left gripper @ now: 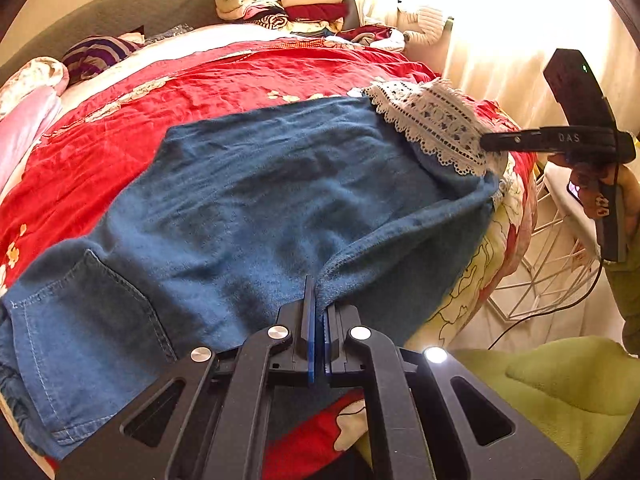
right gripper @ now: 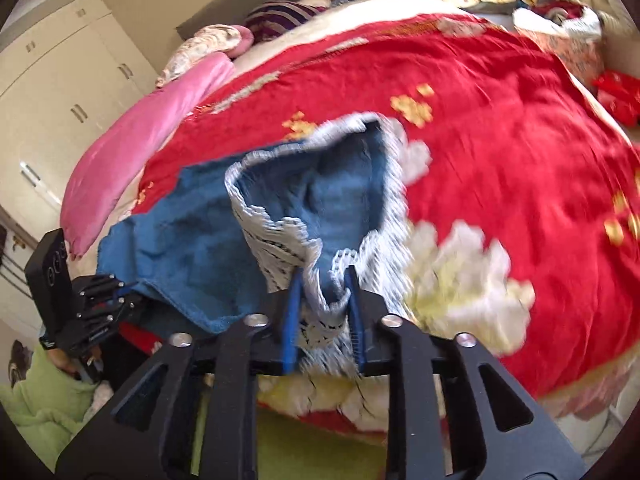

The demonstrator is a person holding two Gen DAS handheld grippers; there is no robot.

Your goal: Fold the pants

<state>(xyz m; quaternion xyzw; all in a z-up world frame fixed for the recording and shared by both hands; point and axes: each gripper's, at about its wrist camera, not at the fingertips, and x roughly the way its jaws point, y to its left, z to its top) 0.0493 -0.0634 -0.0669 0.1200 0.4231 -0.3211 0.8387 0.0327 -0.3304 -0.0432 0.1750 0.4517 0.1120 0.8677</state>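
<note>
Blue pants (left gripper: 260, 200) with a fleecy inside lie across the red bedspread (left gripper: 168, 96), with a denim pocket at the near left. A white lace cuff (left gripper: 432, 120) ends the leg at the far right. My left gripper (left gripper: 319, 300) is shut on the near edge of the leg. My right gripper (right gripper: 323, 280) is shut on the lace cuff (right gripper: 316, 304) and holds it lifted, so the leg opening gapes. The right gripper also shows in the left wrist view (left gripper: 486, 142), and the left gripper shows in the right wrist view (right gripper: 132, 296) at the lower left.
A stack of folded clothes (left gripper: 288, 0) sits at the bed's far end. A pink blanket (right gripper: 140, 140) and pillows (left gripper: 96, 56) lie along the far side. A white wire stand (left gripper: 552, 264) stands beside the bed. White cupboards (right gripper: 60, 80) fill the left wall.
</note>
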